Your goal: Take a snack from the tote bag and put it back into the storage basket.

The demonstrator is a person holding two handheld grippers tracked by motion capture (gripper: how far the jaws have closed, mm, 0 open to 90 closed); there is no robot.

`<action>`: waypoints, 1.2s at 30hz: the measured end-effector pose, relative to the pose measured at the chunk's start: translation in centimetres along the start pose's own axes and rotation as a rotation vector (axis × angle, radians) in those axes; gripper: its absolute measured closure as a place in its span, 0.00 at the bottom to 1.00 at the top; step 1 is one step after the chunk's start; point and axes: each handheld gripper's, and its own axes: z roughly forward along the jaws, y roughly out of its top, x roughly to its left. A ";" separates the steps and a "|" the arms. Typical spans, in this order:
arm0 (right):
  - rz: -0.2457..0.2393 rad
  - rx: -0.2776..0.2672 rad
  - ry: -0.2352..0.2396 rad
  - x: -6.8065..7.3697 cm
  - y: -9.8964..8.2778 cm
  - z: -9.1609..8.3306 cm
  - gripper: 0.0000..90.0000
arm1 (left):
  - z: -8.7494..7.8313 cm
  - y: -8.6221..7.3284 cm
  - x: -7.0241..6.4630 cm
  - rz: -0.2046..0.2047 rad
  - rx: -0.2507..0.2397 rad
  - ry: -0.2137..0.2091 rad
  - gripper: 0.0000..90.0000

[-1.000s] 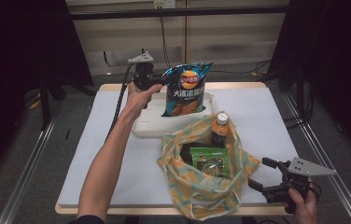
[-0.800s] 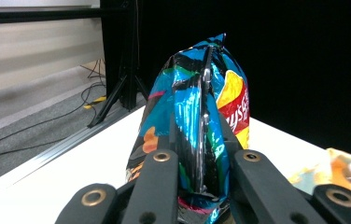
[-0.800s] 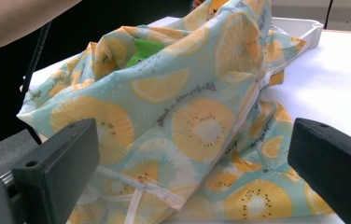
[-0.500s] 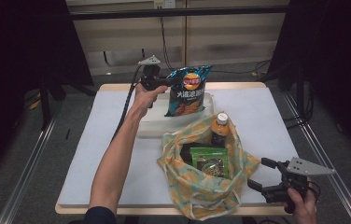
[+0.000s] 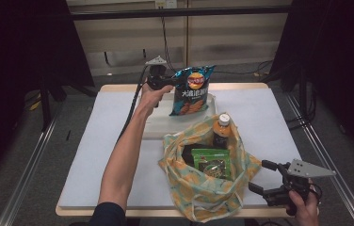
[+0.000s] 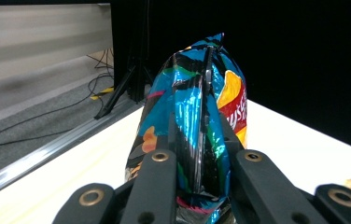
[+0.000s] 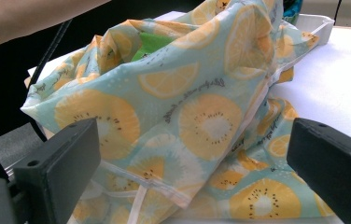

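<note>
I look down on the white surface [image 5: 95, 155], the biggest thing before me. Next in size is the fruit-print cloth bag [image 5: 203, 188], slumped open near the front edge, its mouth facing up. From the right gripper view I see its lemon and kiwi pattern close up, folds sagging onto the surface.

Behind the bag sits a white tray [image 5: 154, 127], and above it hangs the blue chip bag [image 5: 191, 92], upright and tilted a little, its lower edge close over the tray; I cannot tell whether it touches.

My left hand-held gripper [image 5: 168, 84] clamps that chip bag by its side seam. In the left gripper view the two black jaws stand narrow, pinching the crinkled foil [image 6: 197, 135] between them, so the gap is only as wide as the folded packet. My left forearm stretches from the bottom of the high view up to it.

My right hand-held gripper [image 5: 260, 176] rests at the front right corner, just beside the cloth bag. Its jaws stand wide apart, pointed at the fabric with nothing between the pads.

Inside the cloth bag stands a bottle with a white cap [image 5: 222, 132], and beside it lies a green packet [image 5: 213, 162], flat against the fabric.
</note>
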 end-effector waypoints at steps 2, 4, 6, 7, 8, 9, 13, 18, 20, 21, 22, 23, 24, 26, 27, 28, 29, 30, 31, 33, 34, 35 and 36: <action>0.001 0.001 0.003 0.0 0.0 0.0 0.02 | 0.4 -0.2 0.1 0.007 -0.002 0.002 0.91; 0.000 0.003 0.001 0.0 0.0 0.1 0.02 | 0.7 -0.5 0.2 0.018 -0.001 0.012 0.91; 0.004 0.003 0.002 0.0 0.0 0.0 0.02 | 0.9 -0.7 0.2 0.019 -0.009 0.013 0.90; -0.001 0.001 0.005 0.0 0.0 -0.1 0.02 | 1.0 -0.8 0.2 0.024 -0.008 0.013 0.89; 0.001 -0.001 0.005 0.1 0.0 -0.1 0.02 | 1.2 -0.8 0.2 0.035 -0.005 0.014 0.87; 0.000 0.000 0.004 0.0 -0.1 -0.1 0.02 | 1.3 -0.8 0.0 0.034 -0.003 0.015 0.84; -0.003 0.002 0.007 0.1 0.0 -0.1 0.02 | 1.5 -1.0 -0.1 0.029 0.041 0.018 0.69; -0.005 0.004 0.013 0.2 0.0 0.0 0.02 | 1.4 -1.4 0.2 -0.017 0.062 0.043 0.44; -0.003 0.006 0.012 0.2 0.0 0.0 0.02 | 1.3 -1.7 0.3 -0.023 0.069 0.049 0.33; -0.005 0.006 0.012 0.2 0.0 0.0 0.02 | 1.2 -1.8 0.4 -0.022 0.068 0.047 0.32; -0.005 0.006 0.012 0.1 0.0 0.0 0.02 | 1.0 -1.9 0.5 -0.034 0.071 0.053 0.28; -0.005 0.007 0.012 0.1 0.0 0.0 0.02 | 0.8 -2.1 0.5 -0.043 0.072 0.061 0.25; -0.007 0.008 0.012 0.1 0.0 0.0 0.02 | 0.6 -2.2 0.5 -0.053 0.066 0.065 0.24; -0.004 0.006 0.011 0.2 0.0 0.0 0.02 | 0.2 -2.4 0.6 -0.065 0.076 0.079 0.18; -0.005 0.007 0.010 0.2 0.0 0.0 0.02 | -0.1 -2.4 0.6 -0.065 0.079 0.083 0.18; -0.005 0.009 0.010 0.2 0.0 0.0 0.02 | -0.5 -2.5 0.4 -0.066 0.066 0.086 0.17; -0.006 0.009 0.010 0.2 0.0 0.0 0.02 | -0.8 -2.6 0.4 -0.060 0.062 0.094 0.17; -0.006 0.009 0.010 0.2 0.0 0.0 0.02 | -1.0 -2.7 0.3 -0.064 0.061 0.101 0.17; -0.004 0.008 0.010 0.2 0.0 0.0 0.02 | -1.2 -2.8 0.4 -0.068 0.072 0.100 0.16; -0.005 0.009 0.009 0.1 0.0 0.0 0.02 | -1.6 -3.1 0.4 -0.067 0.074 0.109 0.16; -0.006 0.010 0.008 0.1 0.0 0.0 0.02 | -1.8 -3.2 0.5 -0.068 0.070 0.113 0.17; -0.004 0.011 0.008 0.2 0.0 0.0 0.02 | -2.1 -3.3 0.5 -0.070 0.070 0.114 0.17; -0.006 0.011 0.009 0.2 0.0 0.1 0.02 | -2.2 -3.3 0.4 -0.071 0.066 0.110 0.17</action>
